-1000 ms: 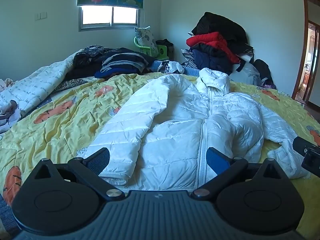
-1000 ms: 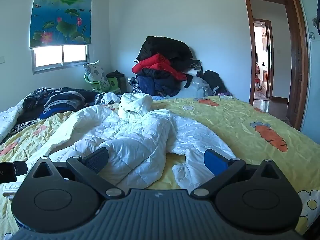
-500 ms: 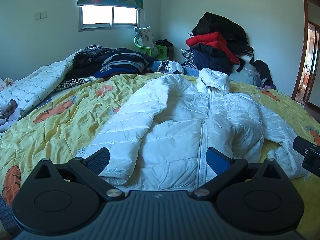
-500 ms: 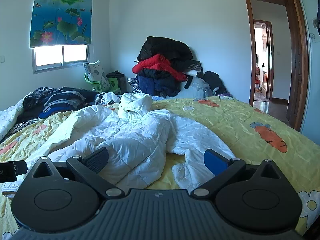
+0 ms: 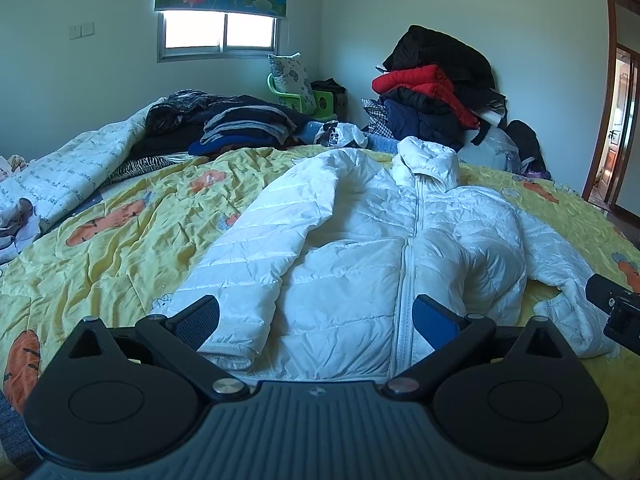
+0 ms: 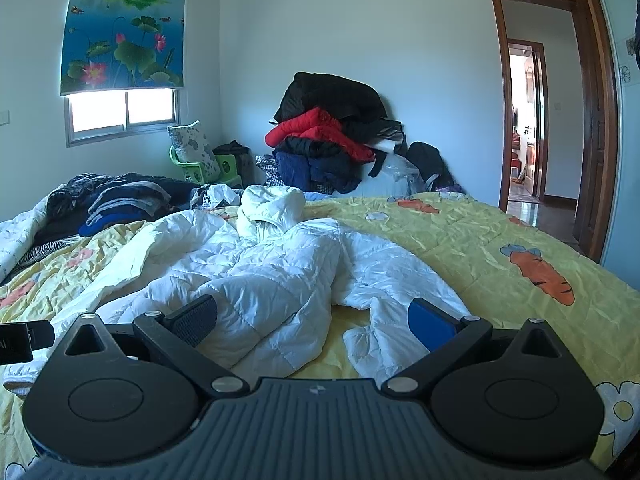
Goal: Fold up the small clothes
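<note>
Left wrist view: white puffer jacket [image 5: 360, 264], front up, zipped, laid flat on the yellow carrot-print quilt [image 5: 120, 240] of the bed; long axis near to far, hem nearest, hood [image 5: 426, 162] farthest; zip line a little right of centre between the fingers. Left gripper [image 5: 316, 318]: fingers spread wide, holding nothing, poised just short of the hem; left finger pad [image 5: 196, 320] over the cuff of the left-lying sleeve [image 5: 260, 248], which runs alongside the body. Right gripper [image 5: 612, 312]: visible at the right edge, beside the other cuff.

Right wrist view: right gripper [image 6: 314, 318], fingers likewise spread and empty; right-lying sleeve [image 6: 400, 284] rumpled, bent outward from the body, cuff just ahead of the fingers; jacket body bunched on this side.

Judgement: each gripper is nearest its own sleeve; folding sleeves inward across the zip is the likely opening step; the right side needs smoothing first. Background: piled coats [image 6: 332, 140], stacked dark clothes [image 5: 240, 124].
</note>
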A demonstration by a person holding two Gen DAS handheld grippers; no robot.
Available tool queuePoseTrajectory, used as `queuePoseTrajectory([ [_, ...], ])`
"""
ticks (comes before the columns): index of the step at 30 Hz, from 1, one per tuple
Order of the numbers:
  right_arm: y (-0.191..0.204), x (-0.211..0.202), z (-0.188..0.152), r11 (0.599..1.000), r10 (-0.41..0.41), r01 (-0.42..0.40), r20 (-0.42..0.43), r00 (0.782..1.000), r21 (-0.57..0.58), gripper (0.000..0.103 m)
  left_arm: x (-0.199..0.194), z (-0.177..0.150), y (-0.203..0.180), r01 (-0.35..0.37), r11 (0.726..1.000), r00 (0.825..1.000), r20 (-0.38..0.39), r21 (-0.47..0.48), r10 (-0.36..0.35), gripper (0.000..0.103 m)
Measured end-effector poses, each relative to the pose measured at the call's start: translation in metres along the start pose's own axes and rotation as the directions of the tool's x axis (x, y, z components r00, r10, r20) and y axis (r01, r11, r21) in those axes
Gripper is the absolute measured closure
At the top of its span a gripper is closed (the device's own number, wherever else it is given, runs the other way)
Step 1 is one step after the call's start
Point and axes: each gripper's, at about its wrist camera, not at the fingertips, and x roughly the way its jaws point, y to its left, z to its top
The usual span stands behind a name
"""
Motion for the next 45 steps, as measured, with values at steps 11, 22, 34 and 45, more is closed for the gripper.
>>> queuePoseTrajectory([
  [11, 0.0, 0.001, 0.003, 1.0, 0.004, -0.004, -0.004, 1.0, 0.0, 0.0, 0.001, 0.001, 0.0, 0.007, 1.0, 1.0, -0.002, 0.0, -0.007, 0.0],
  [22, -0.001, 0.004, 0.003, 1.0, 0.013, -0.013, -0.011, 1.0, 0.001, 0.0, 0.003, -0.001, -0.002, 0.009, 1.0, 1.0, -0.005, 0.005, -0.009, 0.0],
  [34, -0.006, 0.007, 0.0, 0.998, 0.059, -0.059, -0.007, 0.998, 0.027, 0.0, 0.009, -0.006, -0.001, 0.078, 0.997, 0.997, -0.001, 0.028, -0.078, 0.0],
  [45, -0.043, 0.052, -0.029, 0.937, 0.294, -0.258, -0.135, 0.946, 0.235, 0.024, 0.041, -0.031, 0.053, 0.164, 0.973, 0.986, -0.008, -0.162, -0.167, 0.0],
])
